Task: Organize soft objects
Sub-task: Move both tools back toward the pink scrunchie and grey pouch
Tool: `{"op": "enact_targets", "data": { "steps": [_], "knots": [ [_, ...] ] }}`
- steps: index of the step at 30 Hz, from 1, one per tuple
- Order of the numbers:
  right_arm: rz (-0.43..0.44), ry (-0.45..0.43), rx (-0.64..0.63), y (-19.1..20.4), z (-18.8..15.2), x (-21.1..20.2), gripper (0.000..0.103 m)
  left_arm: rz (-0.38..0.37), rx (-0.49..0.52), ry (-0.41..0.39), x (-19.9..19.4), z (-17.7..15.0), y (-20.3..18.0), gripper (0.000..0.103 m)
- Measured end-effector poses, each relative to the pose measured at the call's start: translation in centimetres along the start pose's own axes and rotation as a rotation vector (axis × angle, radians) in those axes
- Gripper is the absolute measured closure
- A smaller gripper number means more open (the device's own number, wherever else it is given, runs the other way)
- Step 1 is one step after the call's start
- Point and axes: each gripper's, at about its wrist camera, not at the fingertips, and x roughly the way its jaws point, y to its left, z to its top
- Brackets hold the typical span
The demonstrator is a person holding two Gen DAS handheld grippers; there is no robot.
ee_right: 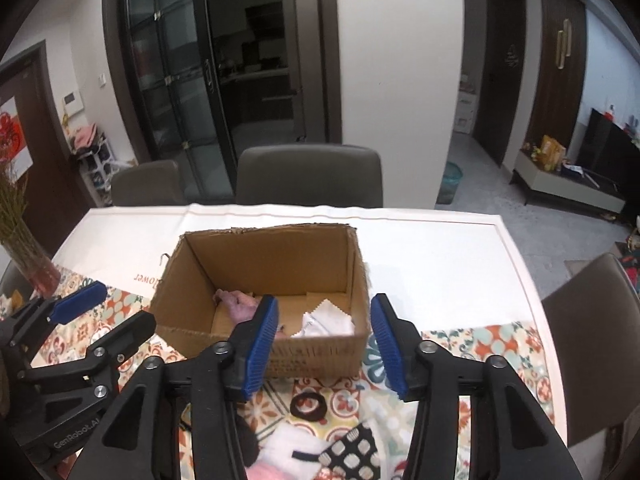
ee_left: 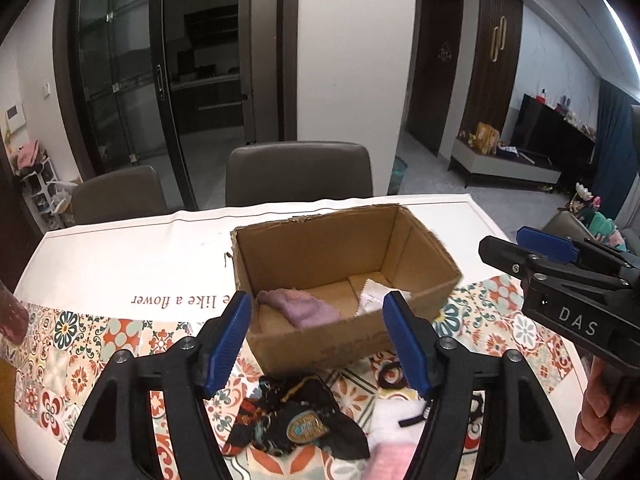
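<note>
An open cardboard box (ee_left: 320,344) stands mid-table; it also shows in the right wrist view (ee_right: 320,354). Inside lie a lilac fuzzy sock (ee_left: 308,310) and a white cloth (ee_right: 326,324). My left gripper (ee_left: 320,340) is open and empty, hovering before the box. Below it lie a black patterned cloth (ee_left: 296,424), a white soft item (ee_left: 394,416) and a pink fuzzy item (ee_left: 390,460). My right gripper (ee_right: 326,346) is open and empty, just right of the left one. Beneath it lie a black hair tie (ee_right: 308,404) and a black-and-white patterned cloth (ee_right: 352,454).
A patterned tablecloth (ee_left: 80,360) covers the near table; a white cloth (ee_left: 140,248) covers the far part. Two grey chairs (ee_left: 298,172) stand behind the table and another (ee_right: 596,336) at the right. A vase with dried stems (ee_right: 24,248) stands far left.
</note>
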Motion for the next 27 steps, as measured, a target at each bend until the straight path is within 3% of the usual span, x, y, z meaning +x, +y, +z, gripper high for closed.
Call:
{"op": "enact_targets", "data": {
  "steps": [3, 17, 21, 27],
  "knots": [
    [-0.010, -0.026, -0.002, 0.1, -1.0, -1.8, 0.052, -0.019, 0.010, -0.022, -1.6, -1.0, -0.4, 0.028],
    [-0.048, -0.044, 0.068, 0.5, -8.2, -7.6, 0.049, -0.055, 0.095, -0.067, -6.8, -6.5, -2.6, 0.025],
    [-0.053, -0.047, 0.115, 0.2, -10.3, -8.7, 0.039, -0.073, 0.104, -0.075, -7.9, -8.4, -2.9, 0.025],
    [-0.071, -0.054, 0.178, 0.3, -13.3, -10.1, 0.036, -0.117, 0.123, -0.066, -8.8, -10.6, -3.2, 0.024]
  ]
}}
